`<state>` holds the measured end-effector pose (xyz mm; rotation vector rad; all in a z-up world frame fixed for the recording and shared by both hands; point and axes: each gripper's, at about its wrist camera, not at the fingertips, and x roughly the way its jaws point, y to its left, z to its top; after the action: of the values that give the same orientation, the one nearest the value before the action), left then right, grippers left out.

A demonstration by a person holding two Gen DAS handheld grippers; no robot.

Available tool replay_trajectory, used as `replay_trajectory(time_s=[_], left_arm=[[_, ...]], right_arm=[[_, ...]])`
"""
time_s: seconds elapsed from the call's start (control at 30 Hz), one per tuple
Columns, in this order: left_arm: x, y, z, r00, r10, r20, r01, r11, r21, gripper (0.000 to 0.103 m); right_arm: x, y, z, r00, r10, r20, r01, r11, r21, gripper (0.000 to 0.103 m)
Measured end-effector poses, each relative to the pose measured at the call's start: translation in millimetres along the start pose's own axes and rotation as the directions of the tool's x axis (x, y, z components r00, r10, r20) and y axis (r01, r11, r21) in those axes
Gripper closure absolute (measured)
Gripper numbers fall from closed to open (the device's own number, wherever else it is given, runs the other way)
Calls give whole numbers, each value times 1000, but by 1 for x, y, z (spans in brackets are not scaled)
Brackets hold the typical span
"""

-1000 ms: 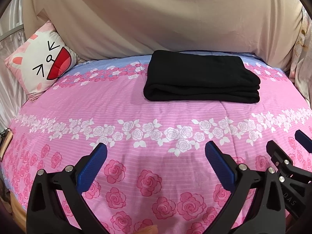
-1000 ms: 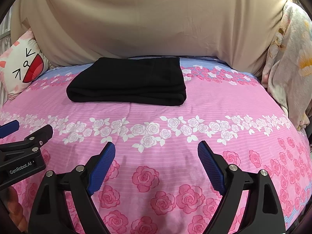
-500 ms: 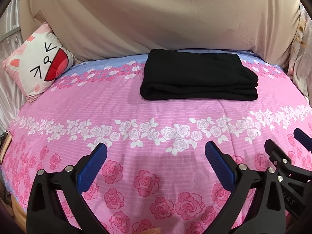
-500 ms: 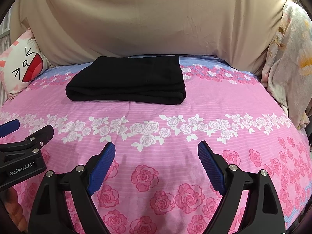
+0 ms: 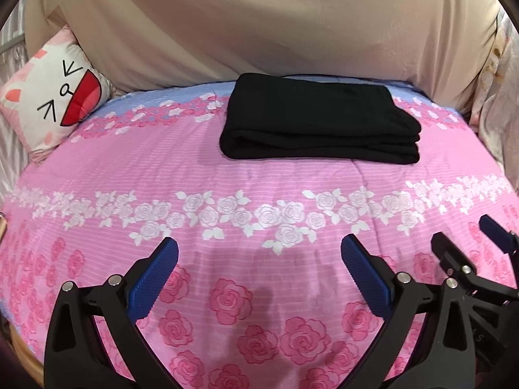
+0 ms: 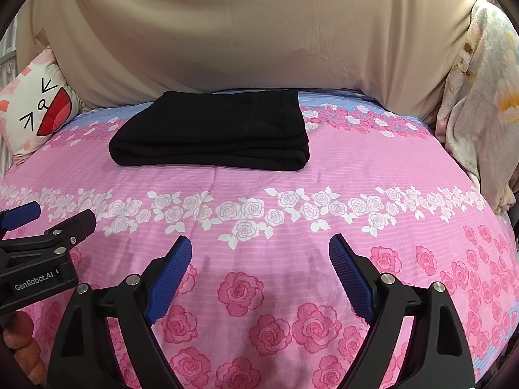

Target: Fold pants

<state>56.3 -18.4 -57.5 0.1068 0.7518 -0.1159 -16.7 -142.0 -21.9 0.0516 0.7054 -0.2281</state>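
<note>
The black pants lie folded in a neat rectangle at the far middle of the pink rose bedspread; they also show in the right wrist view. My left gripper is open and empty, hovering over the near part of the bed, well short of the pants. My right gripper is open and empty too, beside the left one. The right gripper shows at the right edge of the left wrist view, and the left gripper at the left edge of the right wrist view.
A white cat-face pillow leans at the far left. A beige sheet drapes behind the bed. A pale floral blanket hangs at the right side. A bare hand holds the left gripper.
Both grippers stay open and nearly still. The left wrist view has shifted slightly, so the pants sit a little further left and lower in it.
</note>
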Motion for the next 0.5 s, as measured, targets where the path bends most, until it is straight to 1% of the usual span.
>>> replay_trajectory(time_s=[0.17,0.4,0.5], left_arm=[[-4,-2,0,999,28,30,-28,1000,12,5],[-4,0,1,996,79,38,-79,997,9,5],[-4,-1,0,996,82,44,-83,996,23,5]], right_arm=[[-1,-1,-1,1000,0,-2,0,1000,2,18],[1,-2,0,1000,-3,-7,3,1000,3,18],[1,-2,0,1000,-5,-12,5,1000,2,18]])
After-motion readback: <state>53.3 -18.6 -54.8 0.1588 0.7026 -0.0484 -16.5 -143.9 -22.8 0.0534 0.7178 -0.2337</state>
